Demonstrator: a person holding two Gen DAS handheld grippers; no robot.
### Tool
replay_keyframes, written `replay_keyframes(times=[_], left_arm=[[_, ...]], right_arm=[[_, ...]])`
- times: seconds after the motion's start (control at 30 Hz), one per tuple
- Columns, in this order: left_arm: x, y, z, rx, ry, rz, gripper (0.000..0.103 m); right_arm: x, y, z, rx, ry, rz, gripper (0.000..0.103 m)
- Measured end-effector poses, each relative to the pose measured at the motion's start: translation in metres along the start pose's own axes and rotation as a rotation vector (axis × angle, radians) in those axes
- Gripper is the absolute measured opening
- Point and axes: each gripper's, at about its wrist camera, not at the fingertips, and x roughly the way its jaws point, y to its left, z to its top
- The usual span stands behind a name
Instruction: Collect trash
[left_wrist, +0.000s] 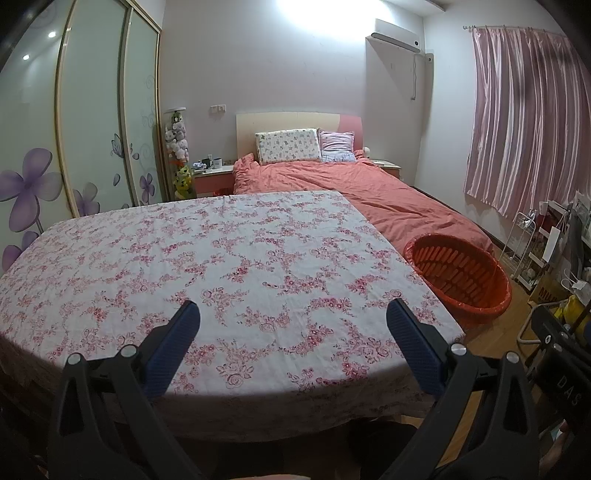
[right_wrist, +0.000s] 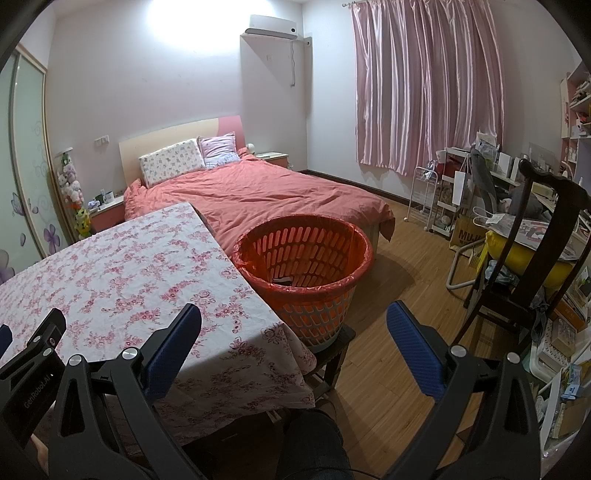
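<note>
In basket (right_wrist: 303, 258), dark item (right_wrist: 282, 281) — unclear, half-hidden

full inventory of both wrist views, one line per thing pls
table: 1, pink floral cloth, front.
bin: 1, red liner, right of the table; dark item inside, unclear.
bed: 1, salmon cover, behind the table.
pillows: 2, at the headboard.
curtain: 1, pink, right wall.
wardrobe: 1, flower-print doors, left.
chair: 1, dark wood, right.
left tongs: open, empty, over the table.
right tongs: open, empty, near the bin.
</note>
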Motion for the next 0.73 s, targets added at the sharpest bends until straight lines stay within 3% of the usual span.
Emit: replay_keyframes(times=[0.73], left_arm=[[0.0034,-0.0024,-0.0001,0.007,0.012,0.012,0.099]], right_arm=[[0.0011,0.0004,0.0011,-0.001,0.002,-0.001,0.100]])
